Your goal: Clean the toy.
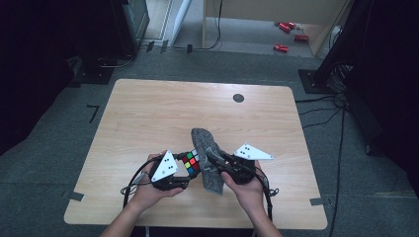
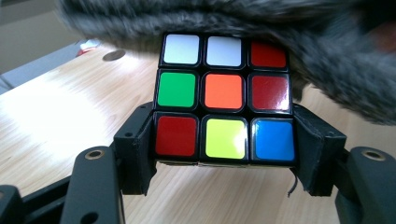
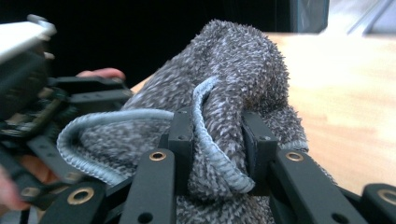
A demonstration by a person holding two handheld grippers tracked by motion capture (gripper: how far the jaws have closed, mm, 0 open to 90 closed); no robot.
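One grey cloth (image 1: 207,160) hangs lengthwise against cube (image 1: 191,162).

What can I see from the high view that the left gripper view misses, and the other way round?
The high view alone takes in the whole table, both of the person's hands, the right hand-held gripper pinching the grey cloth, and red items on the floor beyond. The left gripper view alone gives a close look at the puzzle cube: nine coloured squares, orange in the middle, clamped between the left hand-held gripper. Both include cube, cloth and the wooden tabletop.
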